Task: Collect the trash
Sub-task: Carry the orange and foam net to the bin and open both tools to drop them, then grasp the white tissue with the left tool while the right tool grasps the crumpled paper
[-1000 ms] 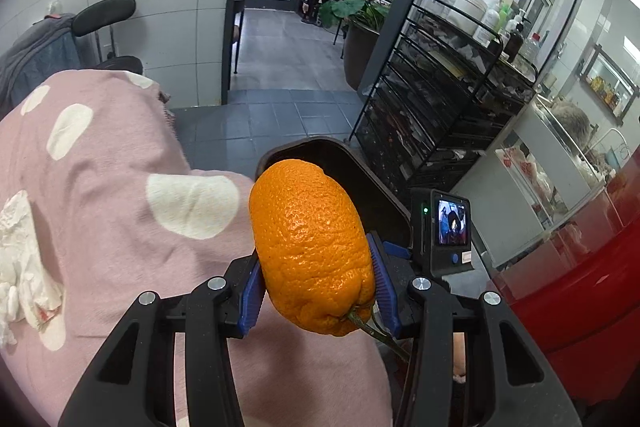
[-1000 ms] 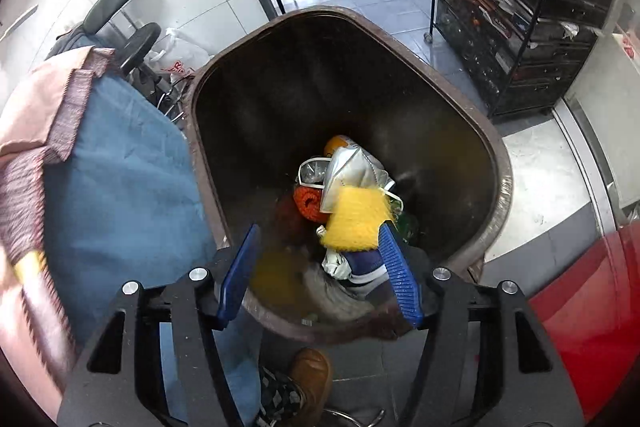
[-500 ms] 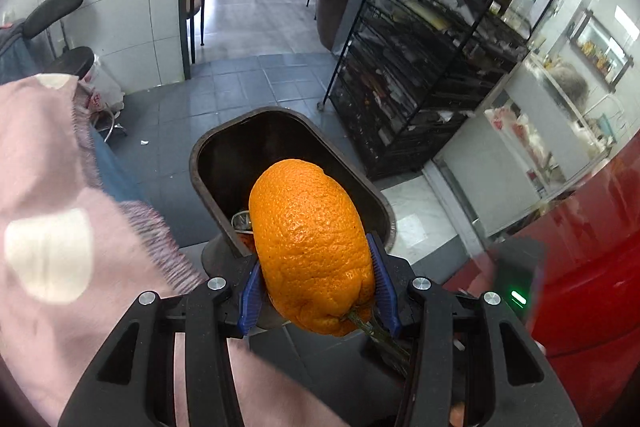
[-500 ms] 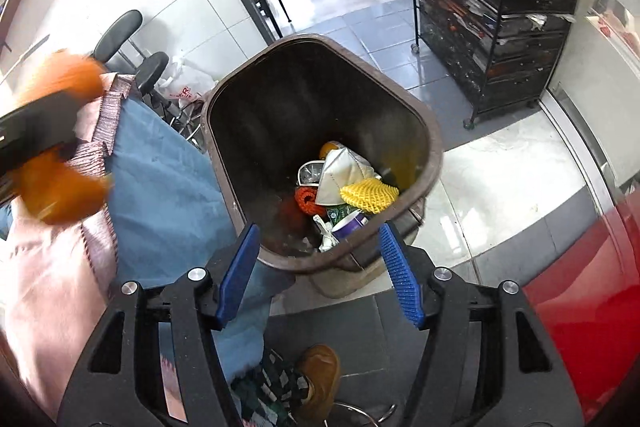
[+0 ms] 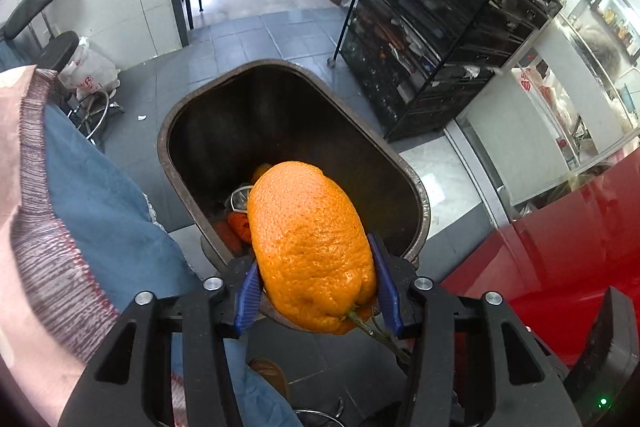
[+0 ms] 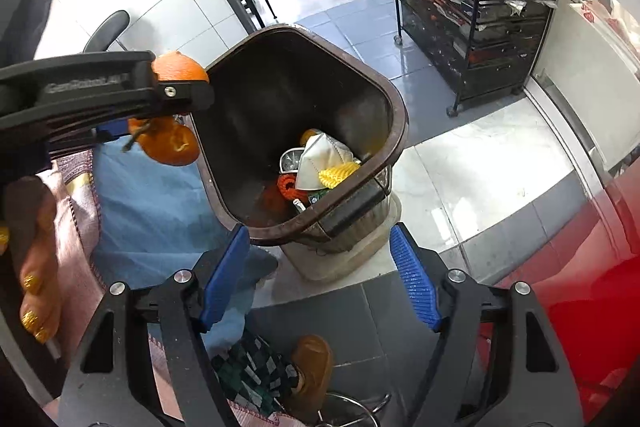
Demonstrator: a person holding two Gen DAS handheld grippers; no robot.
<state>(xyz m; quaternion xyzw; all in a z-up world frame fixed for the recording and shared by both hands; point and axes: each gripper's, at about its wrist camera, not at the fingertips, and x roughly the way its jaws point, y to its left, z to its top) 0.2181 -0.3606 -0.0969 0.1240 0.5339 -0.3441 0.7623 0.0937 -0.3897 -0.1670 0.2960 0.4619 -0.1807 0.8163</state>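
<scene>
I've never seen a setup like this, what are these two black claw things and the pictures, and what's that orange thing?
No robot here: a person holds a two-finger claw in each hand, with a camera on each looking along its fingers. The left-hand picture shows the left claw with an orange between its blue pads; its jaws are opening, above a brown trash bin on the floor. The right-hand picture shows the right claw, nothing between its fingers, jaws opening, beside the same bin, which already holds a yellow foam net and other trash.
</scene>
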